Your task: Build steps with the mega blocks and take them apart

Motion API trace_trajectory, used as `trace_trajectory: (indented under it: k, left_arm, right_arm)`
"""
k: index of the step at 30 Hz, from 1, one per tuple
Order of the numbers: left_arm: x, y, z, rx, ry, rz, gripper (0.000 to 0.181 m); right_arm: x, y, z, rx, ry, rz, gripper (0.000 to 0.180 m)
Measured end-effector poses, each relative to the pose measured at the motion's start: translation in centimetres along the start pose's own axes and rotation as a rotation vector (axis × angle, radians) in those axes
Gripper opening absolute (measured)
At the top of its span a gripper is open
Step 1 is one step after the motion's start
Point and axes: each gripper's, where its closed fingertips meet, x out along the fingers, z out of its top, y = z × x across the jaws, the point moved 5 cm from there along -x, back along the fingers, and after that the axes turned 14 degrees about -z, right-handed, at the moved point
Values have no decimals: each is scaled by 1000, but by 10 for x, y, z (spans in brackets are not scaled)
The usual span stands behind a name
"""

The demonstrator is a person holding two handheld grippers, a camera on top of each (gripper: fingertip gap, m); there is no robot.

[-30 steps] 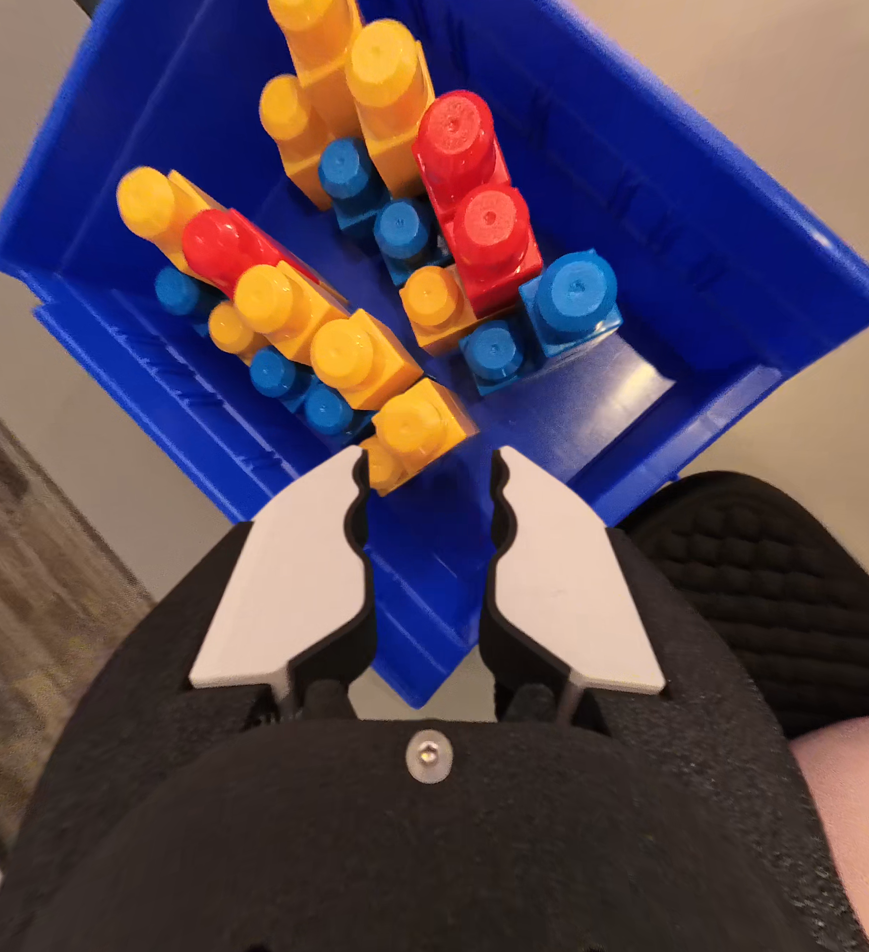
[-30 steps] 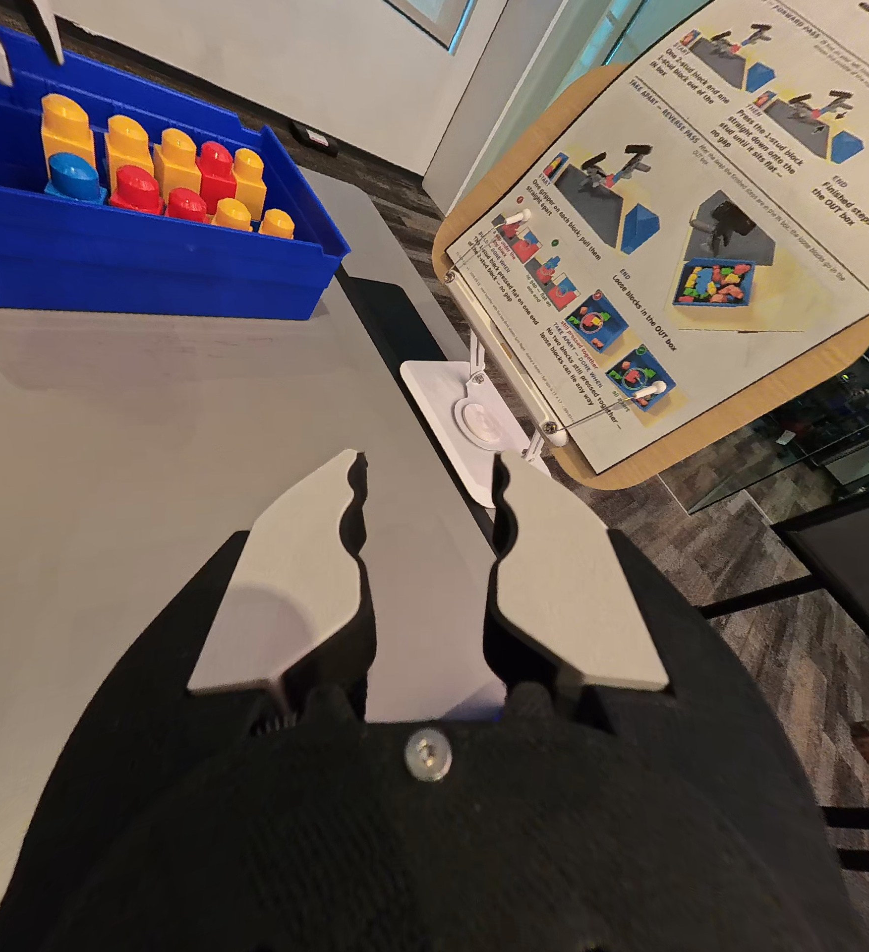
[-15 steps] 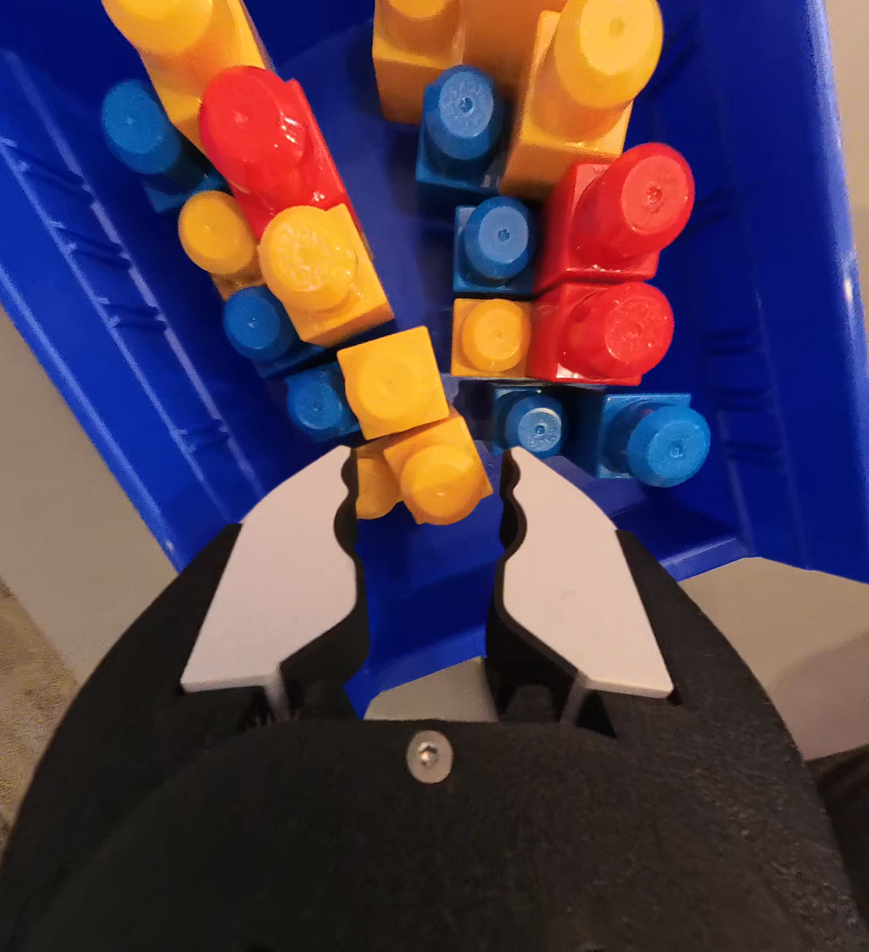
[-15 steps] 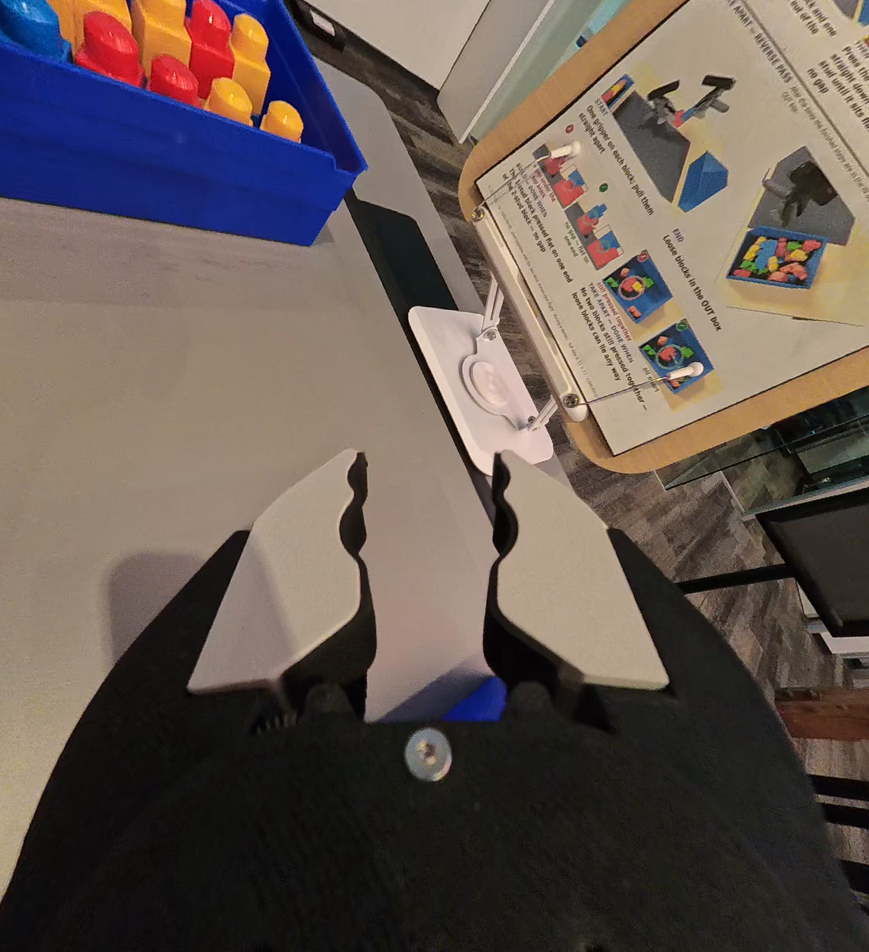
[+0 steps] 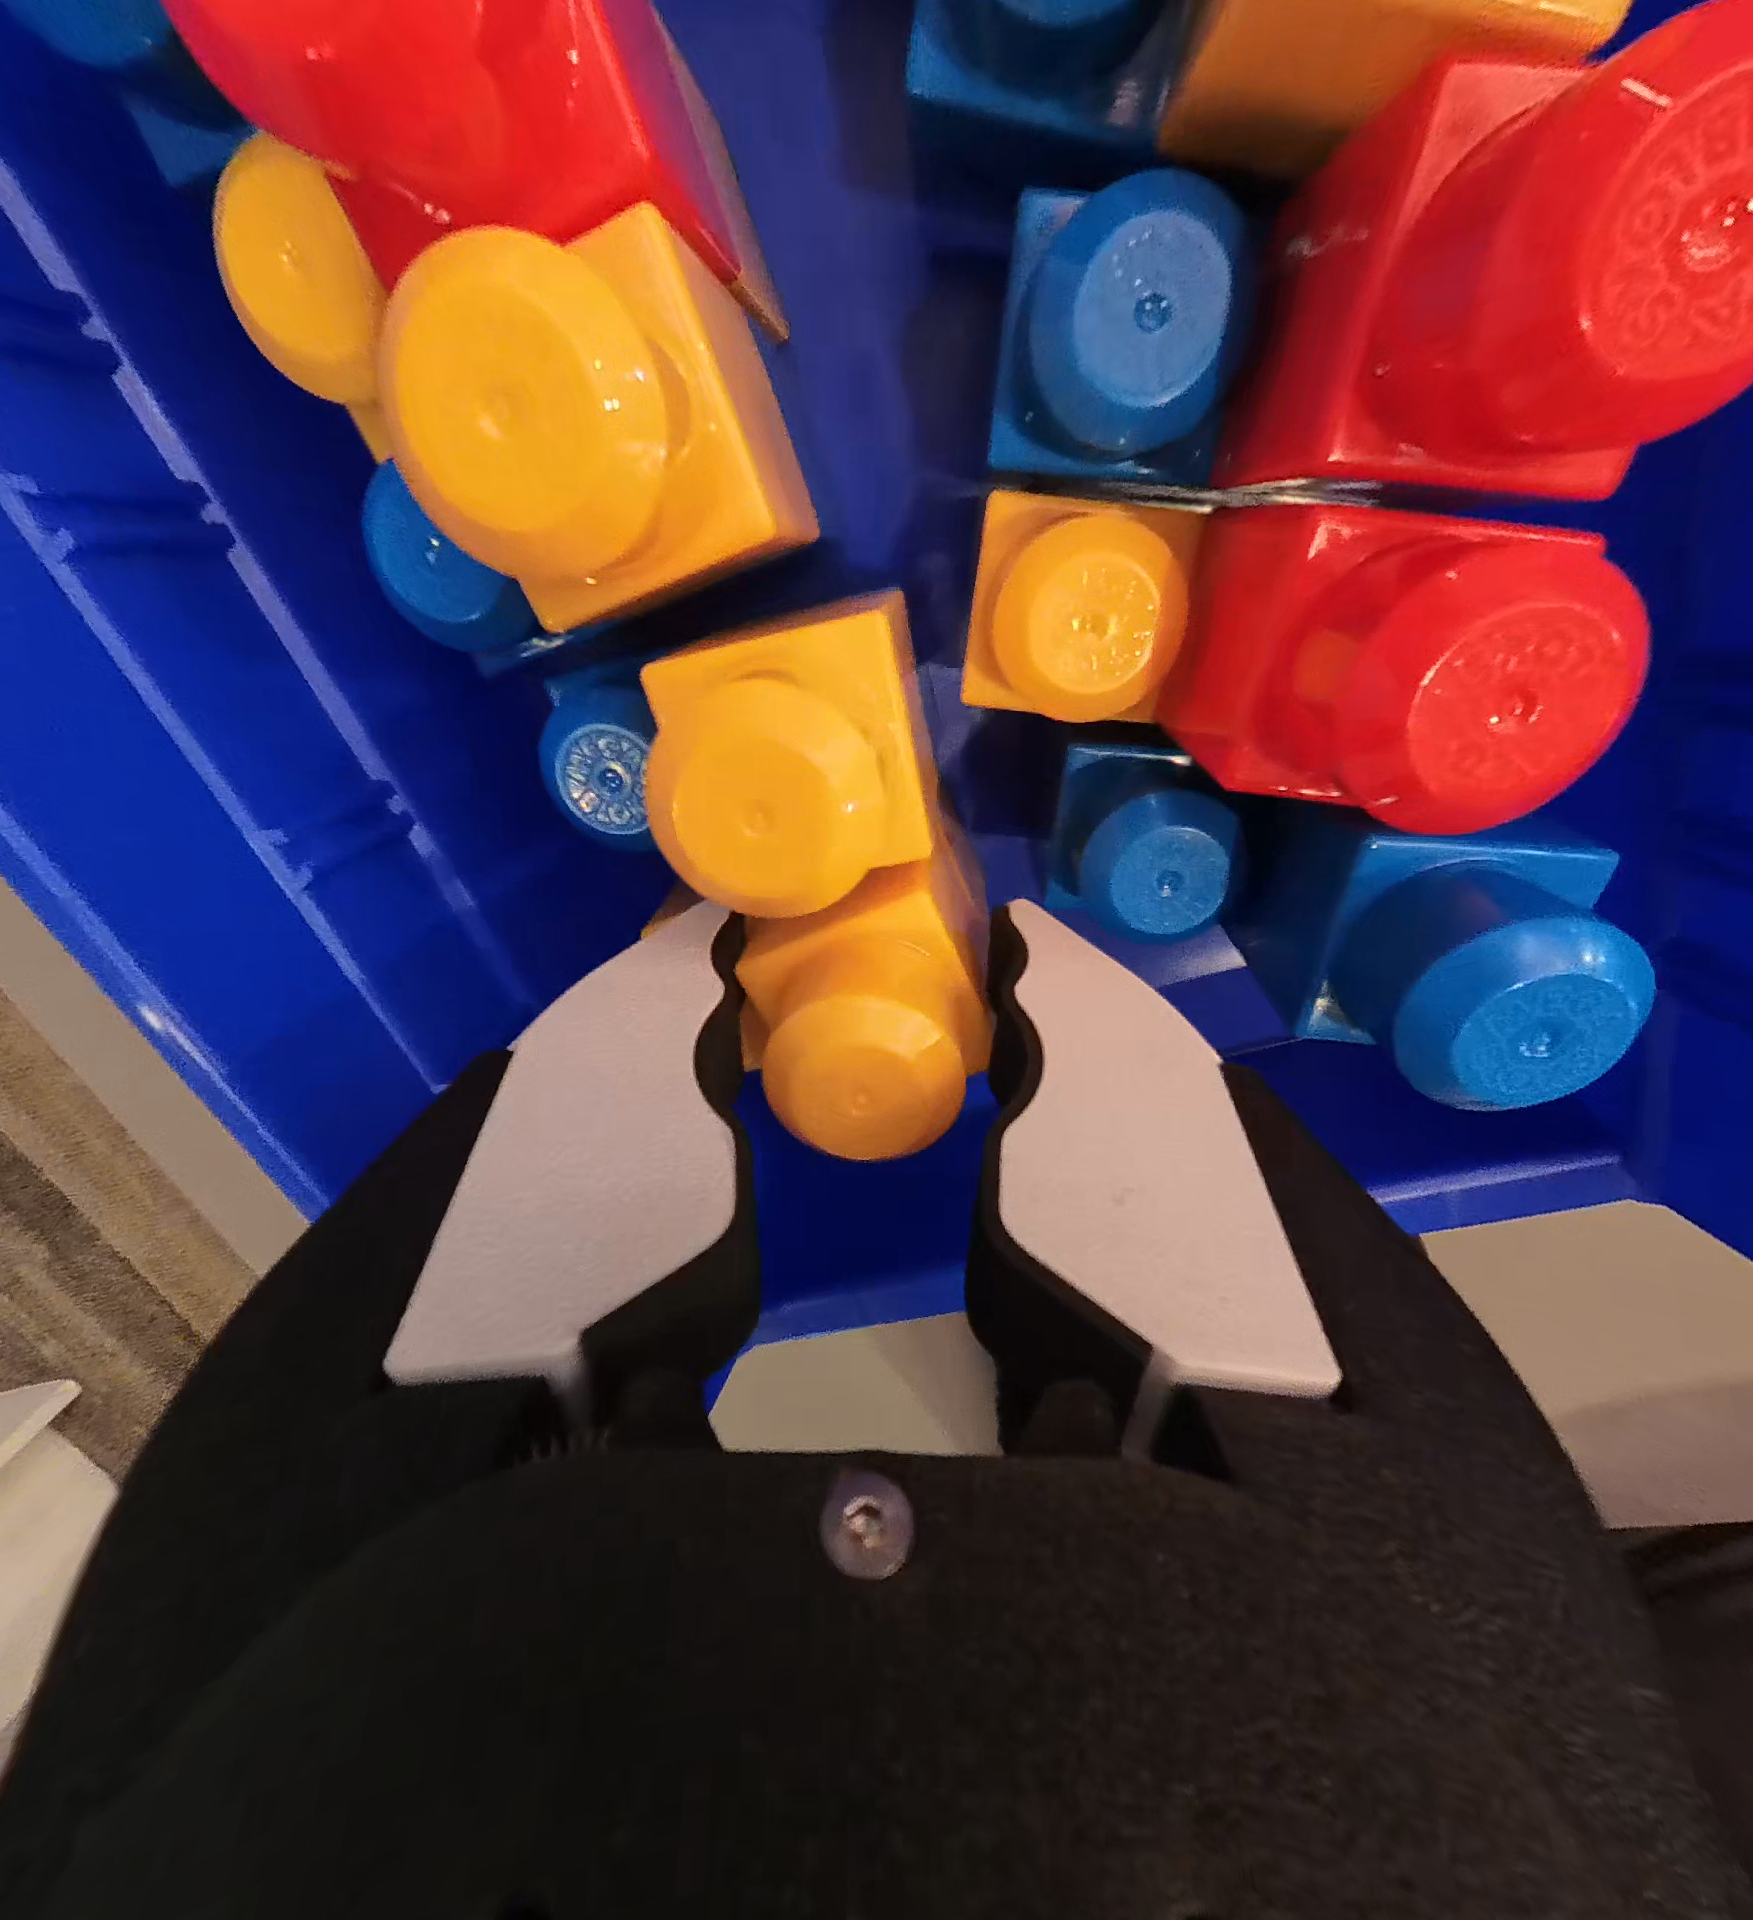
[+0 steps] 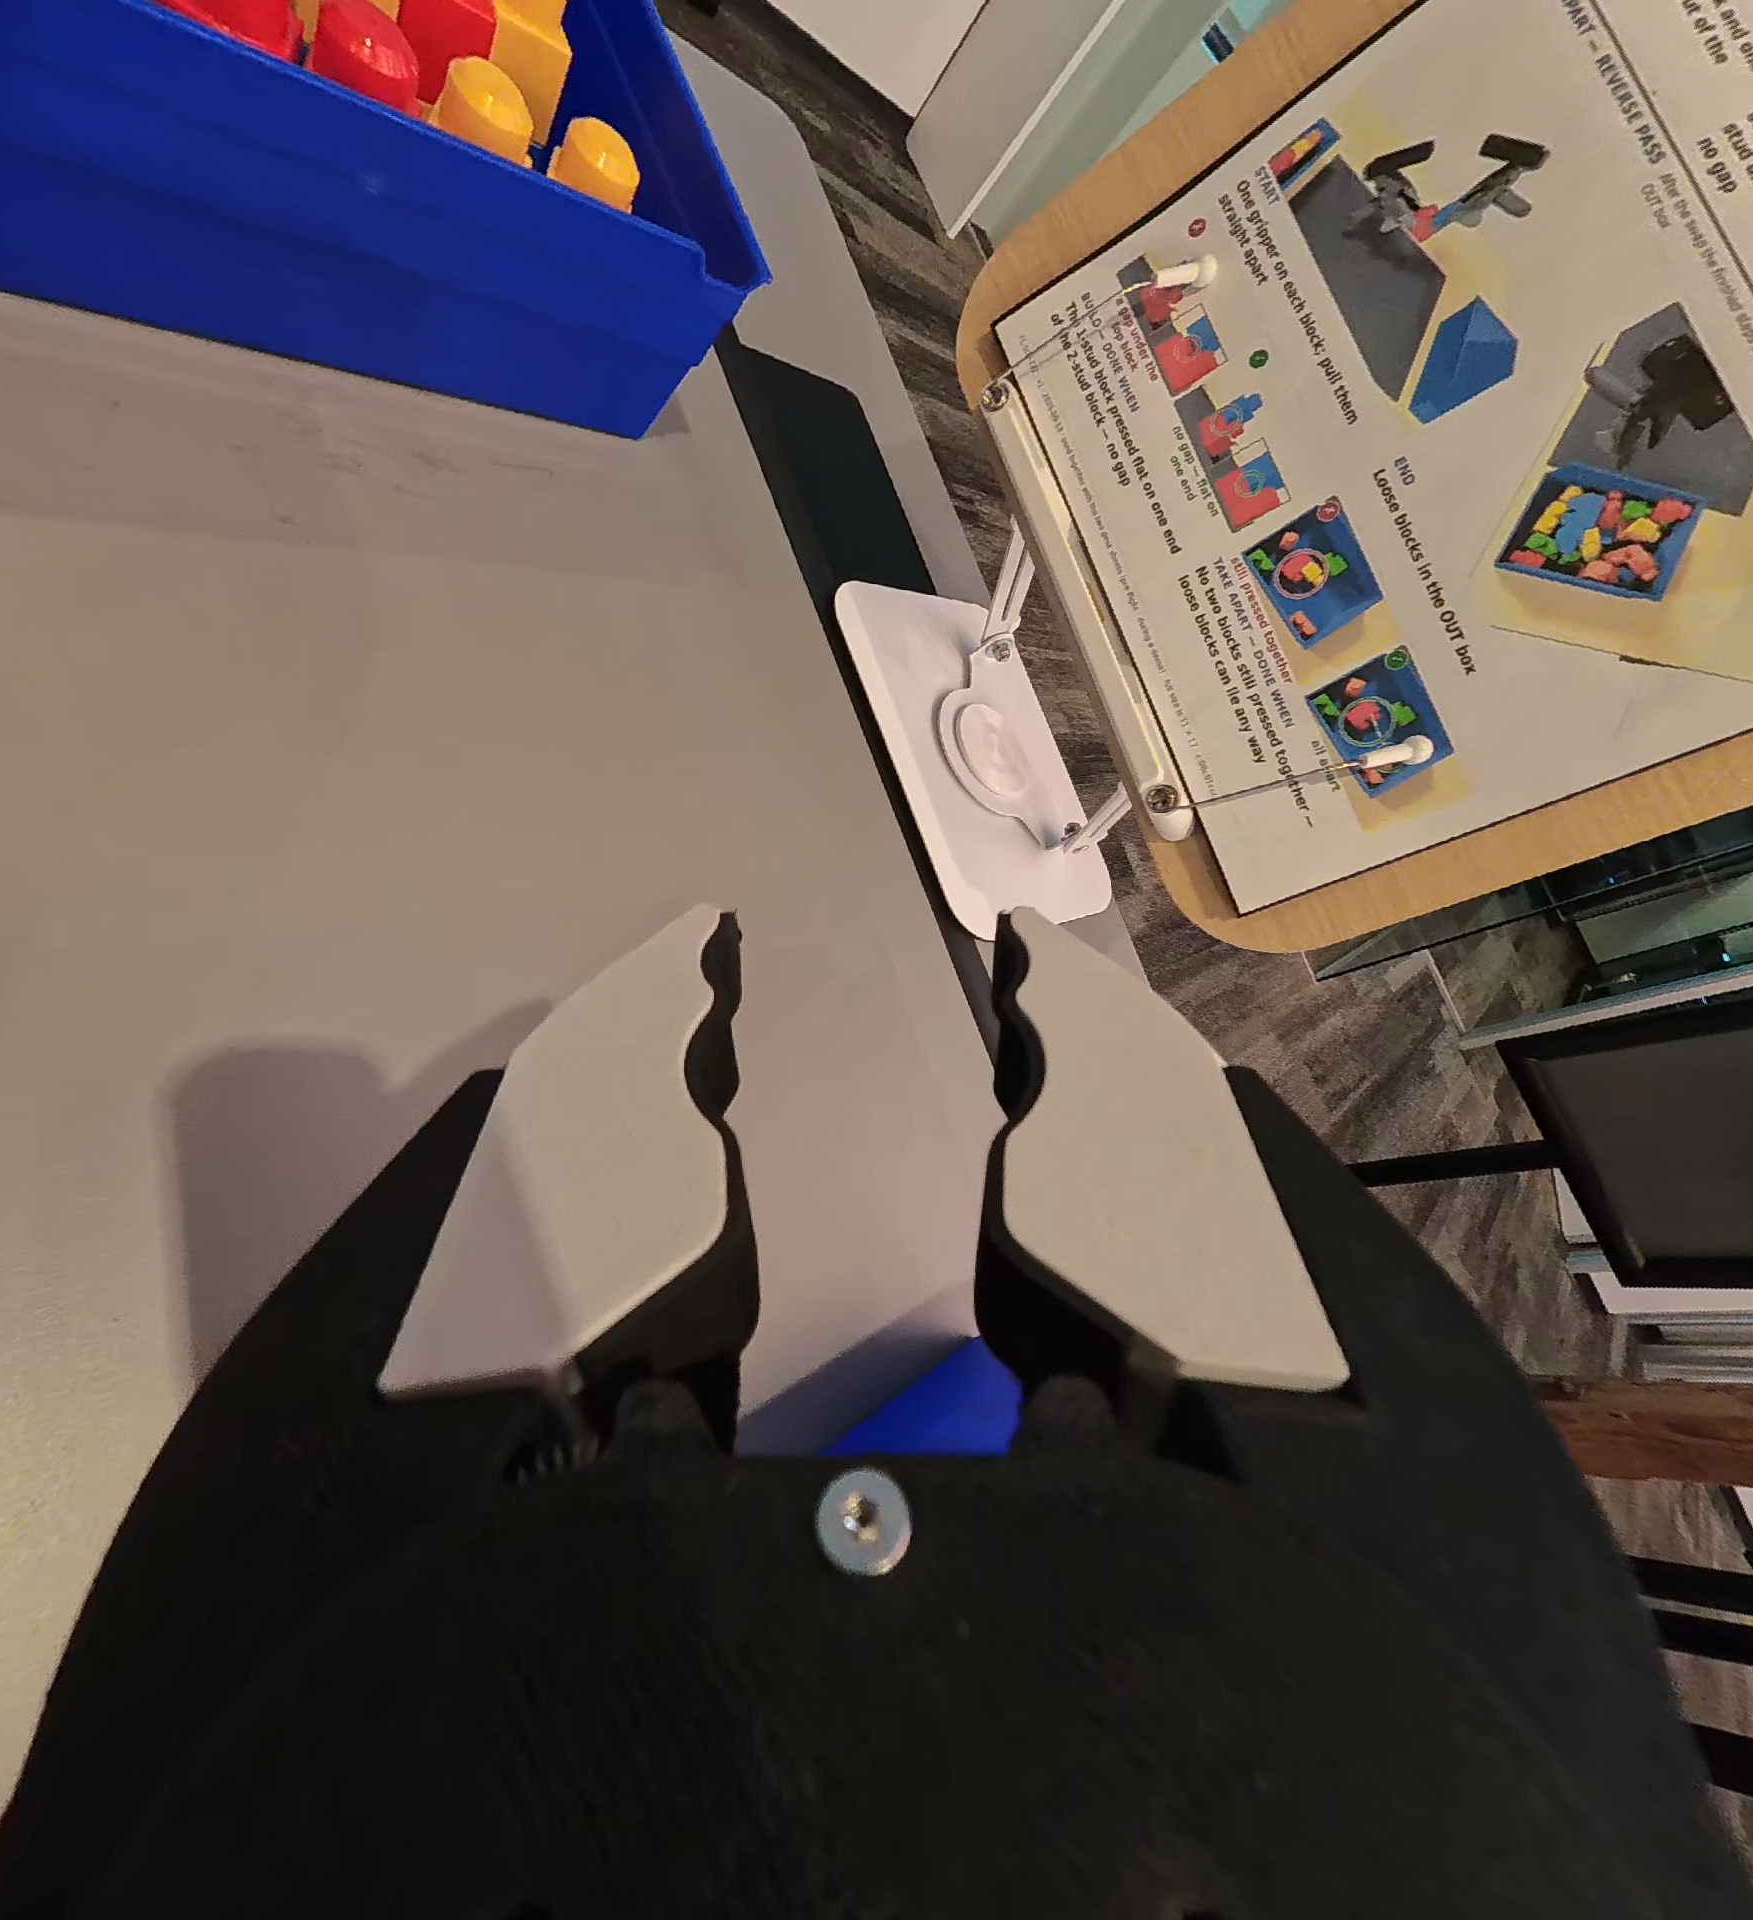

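A blue bin [image 5: 228,831] fills the left wrist view and holds several built steps of yellow, red and blue mega blocks. My left gripper [image 5: 861,925] is open and reaches into the bin. Its fingers stand on either side of the low end of a yellow step [image 5: 856,1029]. A red step [image 5: 1423,665] and a blue block [image 5: 1474,977] stand just to the right. My right gripper [image 6: 867,920] is open and empty over the grey table [image 6: 332,727]. The same bin [image 6: 332,270] shows at the top left of the right wrist view.
An instruction board [image 6: 1423,468] on a white stand base [image 6: 976,748] stands off the table's right edge. A blue corner [image 6: 934,1403] shows under my right gripper. Floor lies beyond the table's left edge [image 5: 41,1247]. Tip to tip, the grippers are about 45 cm apart.
My left gripper has moved down into the bin until the yellow step sits between its fingers. My right gripper has shifted nearer the table's right side, still open.
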Motion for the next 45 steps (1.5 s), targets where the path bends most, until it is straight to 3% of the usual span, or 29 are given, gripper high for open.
trace_trajectory:
  k: [8, 14, 18, 21, 24, 28, 33, 34, 35, 37, 40, 45]
  left_arm:
    - [-22, 1, -4, 24, -45, 38, 44]
    - [-83, -21, -14, 108, -349, -63, 44]
    - [-136, -69, -11, 308, -693, -261, 43]
    - [-154, -128, 0, 520, -832, -499, 42]
    - [-149, -179, 16, 641, -851, -719, 42]
    - [-131, -222, 37, 633, -842, -975, 42]
    - [-109, -260, 48, 594, -804, -1203, 40]
    - [-107, -265, 50, 586, -825, -1217, 39]
    - [-104, -267, 53, 573, -838, -1225, 40]
    - [-105, -265, 55, 574, -860, -1225, 40]
    - [-119, -260, 49, 727, -917, -1219, 45]
    - [-116, -252, 45, 937, -1048, -867, 61]
  right_arm:
    - [3, 6, -2, -14, 8, 26, 47]
    - [8, 16, 0, 10, -18, 62, 47]
    - [12, 31, 16, 104, -123, 115, 47]
    - [9, 49, 42, 288, -290, 202, 48]
    - [4, 61, 61, 409, -420, 233, 55]
    - [0, 72, 74, 384, -477, 160, 74]
    - [-9, 76, 85, 332, -537, 69, 75]
    - [-10, 80, 86, 316, -541, 121, 68]
    - [-12, 84, 84, 307, -541, 175, 50]
    - [-12, 79, 81, 334, -553, 170, 44]
    - [-19, 64, 82, 519, -579, 352, 36]
    - [-13, 46, 68, 778, -487, 654, 35]
